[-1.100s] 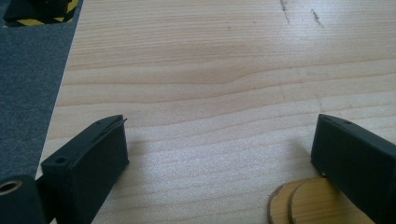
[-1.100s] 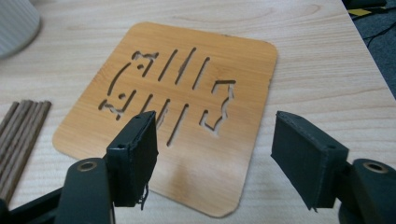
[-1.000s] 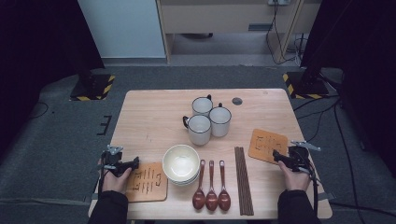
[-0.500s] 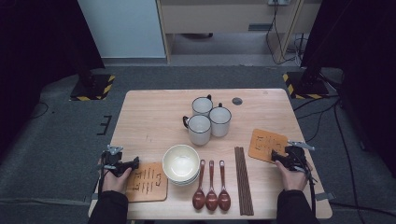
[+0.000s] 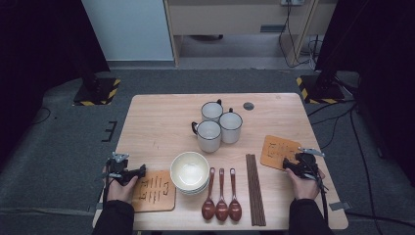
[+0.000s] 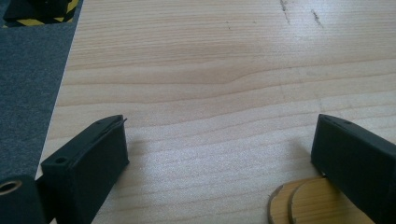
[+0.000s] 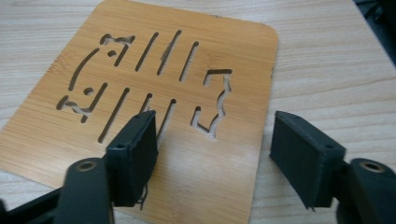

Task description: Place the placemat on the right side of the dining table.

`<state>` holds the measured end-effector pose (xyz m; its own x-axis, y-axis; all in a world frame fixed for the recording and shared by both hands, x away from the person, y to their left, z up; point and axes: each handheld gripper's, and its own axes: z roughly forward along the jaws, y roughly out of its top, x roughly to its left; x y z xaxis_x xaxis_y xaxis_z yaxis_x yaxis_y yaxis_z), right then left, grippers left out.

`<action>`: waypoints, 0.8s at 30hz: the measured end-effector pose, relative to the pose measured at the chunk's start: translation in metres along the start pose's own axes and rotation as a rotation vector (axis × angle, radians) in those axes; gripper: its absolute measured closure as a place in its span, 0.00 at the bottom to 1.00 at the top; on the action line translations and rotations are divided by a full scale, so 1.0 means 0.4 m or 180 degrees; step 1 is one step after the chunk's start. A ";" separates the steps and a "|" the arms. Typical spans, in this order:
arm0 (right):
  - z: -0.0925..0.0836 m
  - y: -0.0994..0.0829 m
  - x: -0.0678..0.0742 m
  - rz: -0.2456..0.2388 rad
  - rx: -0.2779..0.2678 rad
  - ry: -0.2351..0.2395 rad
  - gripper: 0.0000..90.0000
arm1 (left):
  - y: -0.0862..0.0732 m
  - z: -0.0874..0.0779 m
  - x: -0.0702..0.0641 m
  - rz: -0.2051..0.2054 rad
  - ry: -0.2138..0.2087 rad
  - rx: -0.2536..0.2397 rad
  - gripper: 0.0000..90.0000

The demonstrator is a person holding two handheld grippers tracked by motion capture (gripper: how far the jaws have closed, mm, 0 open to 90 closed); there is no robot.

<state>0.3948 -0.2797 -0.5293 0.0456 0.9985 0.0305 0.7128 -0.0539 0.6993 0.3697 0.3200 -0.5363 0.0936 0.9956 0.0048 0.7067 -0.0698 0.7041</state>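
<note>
Straddling one edge of the bamboo trivet, the right gripper had just been narrowing its jaws, pads not yet pressing wood; the trivet lay flat on the table by its right edge. Judged step: approach to pick. Next it needed lowering and closing squarely. The left gripper stood open beside another trivet, largely cut off.

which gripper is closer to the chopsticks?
Right. The right gripper hovers over the near corner of the right-hand wooden trivet, a short way right of the chopsticks. The left gripper sits by the far left trivet, with the bowl stack and spoons between.
</note>
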 end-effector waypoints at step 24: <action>-0.005 0.007 -0.068 -0.0178 -0.0001 0.0144 0.42 | 0.000 0.000 0.000 0.0000 0.0000 0.0000 0.03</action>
<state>0.3941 -0.3070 -0.5266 -0.0259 0.9994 0.0237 0.7132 0.0019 0.7010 0.3697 0.3200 -0.5363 0.0936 0.9956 0.0047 0.7067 -0.0697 0.7041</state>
